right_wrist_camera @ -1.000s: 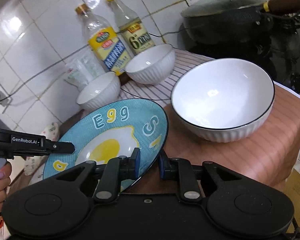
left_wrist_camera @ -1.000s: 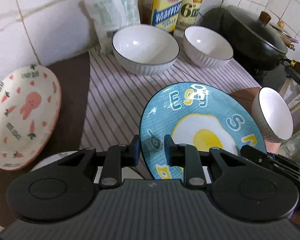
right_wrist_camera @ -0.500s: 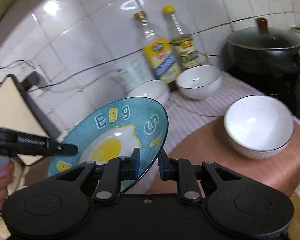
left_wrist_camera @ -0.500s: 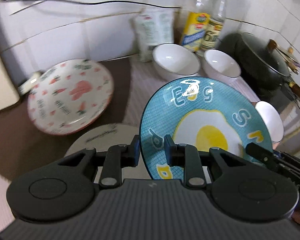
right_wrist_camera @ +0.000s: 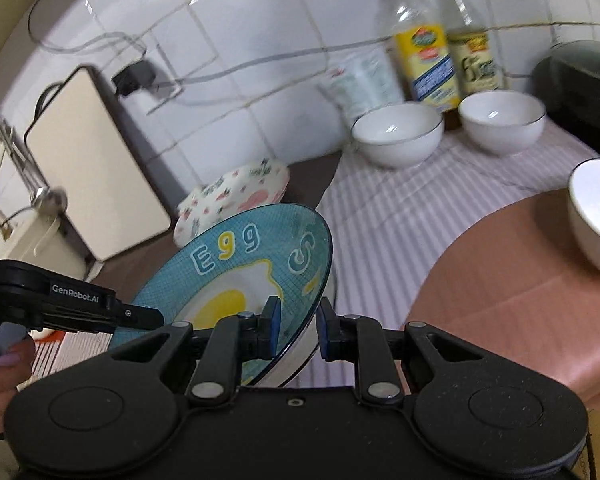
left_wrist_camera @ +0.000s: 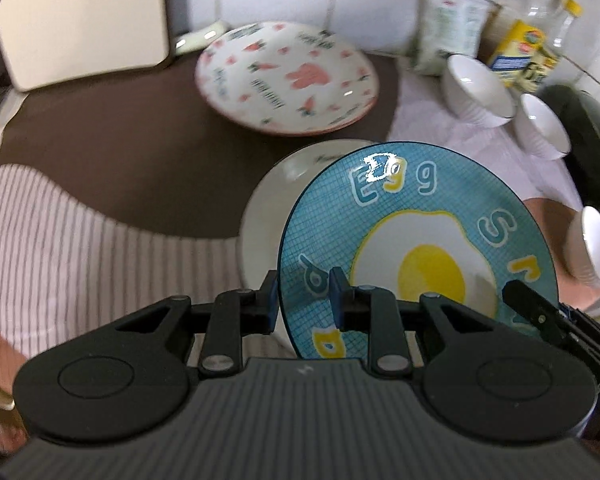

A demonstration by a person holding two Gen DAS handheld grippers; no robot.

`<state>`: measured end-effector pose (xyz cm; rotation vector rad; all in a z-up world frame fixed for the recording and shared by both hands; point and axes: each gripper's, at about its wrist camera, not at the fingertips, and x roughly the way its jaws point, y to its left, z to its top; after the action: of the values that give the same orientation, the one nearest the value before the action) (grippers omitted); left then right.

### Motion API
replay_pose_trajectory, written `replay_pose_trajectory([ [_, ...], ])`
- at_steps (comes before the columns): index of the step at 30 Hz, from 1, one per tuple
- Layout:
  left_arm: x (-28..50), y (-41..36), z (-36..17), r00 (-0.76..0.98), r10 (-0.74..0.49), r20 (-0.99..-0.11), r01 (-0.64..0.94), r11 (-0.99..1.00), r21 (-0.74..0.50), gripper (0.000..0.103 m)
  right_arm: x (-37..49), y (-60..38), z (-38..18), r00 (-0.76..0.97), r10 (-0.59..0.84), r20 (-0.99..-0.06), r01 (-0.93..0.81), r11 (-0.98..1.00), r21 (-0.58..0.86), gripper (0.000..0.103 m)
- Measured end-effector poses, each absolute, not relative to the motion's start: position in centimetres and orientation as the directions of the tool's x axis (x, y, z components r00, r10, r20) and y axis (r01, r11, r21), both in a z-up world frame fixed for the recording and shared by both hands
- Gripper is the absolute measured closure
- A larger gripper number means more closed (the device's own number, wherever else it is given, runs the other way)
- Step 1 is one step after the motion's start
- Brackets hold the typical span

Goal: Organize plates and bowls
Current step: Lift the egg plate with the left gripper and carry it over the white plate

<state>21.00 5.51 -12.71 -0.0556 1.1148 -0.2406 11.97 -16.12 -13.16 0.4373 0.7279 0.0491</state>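
Both grippers hold the blue egg plate by opposite rims, tilted, above a plain white plate on the counter. My left gripper is shut on its left rim. My right gripper is shut on its right rim; the egg plate also shows there. A pink rabbit-print plate lies on the brown mat behind. Two white bowls stand by the wall, a third on the right.
A cream appliance stands at the left wall. Two bottles and a bag stand against the tiles. A dark lidded pot sits at the far right. Striped cloth covers the counter.
Both grippers have carried the egg plate to the left, away from the bowls. It now hangs over the white plate, near the rabbit plate and the cream appliance.
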Motion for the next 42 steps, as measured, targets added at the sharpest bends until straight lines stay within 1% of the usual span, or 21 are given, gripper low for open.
replay_pose_trajectory([
  [6, 20.7, 6.3, -14.1, 0.415, -0.171, -0.893, 0.088, 0.985, -0.148, 0.079, 13.3, -15.1, -14.2, 0.714, 0.221, -0.665, 0.072, 0.921, 0.384, 0.080],
  [10, 21.2, 6.4, -15.1, 0.399, -0.155, -0.904, 0.078, 0.988, -0.136, 0.079, 14.4, -14.9, -15.0, 0.677, 0.233, -0.699, 0.055, 0.930, 0.363, 0.080],
  [12, 21.4, 6.4, -15.3, 0.396, -0.140, -0.908, 0.079, 0.990, -0.119, 0.079, 14.9, -14.9, -15.4, 0.656, 0.245, -0.714, 0.062, 0.925, 0.374, 0.079],
  [16, 21.6, 6.5, -15.2, 0.419, -0.108, -0.902, 0.052, 0.994, -0.095, 0.079, 15.7, -14.5, -15.4, 0.646, 0.258, -0.718, 0.046, 0.926, 0.374, 0.079],
  [20, 22.0, 6.6, -15.6, 0.402, -0.110, -0.909, 0.051, 0.994, -0.098, 0.078, 16.5, -14.6, -15.5, 0.615, 0.263, -0.743, 0.049, 0.928, 0.369, 0.079],
  [24, 22.0, 6.6, -15.8, 0.396, -0.120, -0.910, 0.039, 0.993, -0.113, 0.078, 16.7, -14.2, -14.9, 0.583, 0.234, -0.778, 0.081, 0.936, 0.341, 0.079],
  [27, 21.8, 6.5, -15.9, 0.403, -0.110, -0.909, 0.048, 0.994, -0.099, 0.078, 16.9, -13.7, -14.7, 0.547, 0.219, -0.808, 0.097, 0.942, 0.320, 0.078],
  [32, 21.7, 6.7, -16.2, 0.387, -0.132, -0.912, 0.045, 0.991, -0.125, 0.077, 17.3, -12.4, -14.2, 0.518, 0.140, -0.844, 0.107, 0.968, 0.226, 0.073],
  [37, 21.7, 6.3, -16.4, 0.390, -0.130, -0.911, 0.068, 0.991, -0.112, 0.077, 17.4, -11.8, -14.3, 0.535, 0.081, -0.841, 0.109, 0.980, 0.164, 0.069],
  [42, 21.7, 5.7, -16.5, 0.405, -0.105, -0.908, 0.093, 0.993, -0.074, 0.077, 17.5, -11.9, -14.6, 0.563, 0.078, -0.823, 0.089, 0.984, 0.154, 0.067],
])
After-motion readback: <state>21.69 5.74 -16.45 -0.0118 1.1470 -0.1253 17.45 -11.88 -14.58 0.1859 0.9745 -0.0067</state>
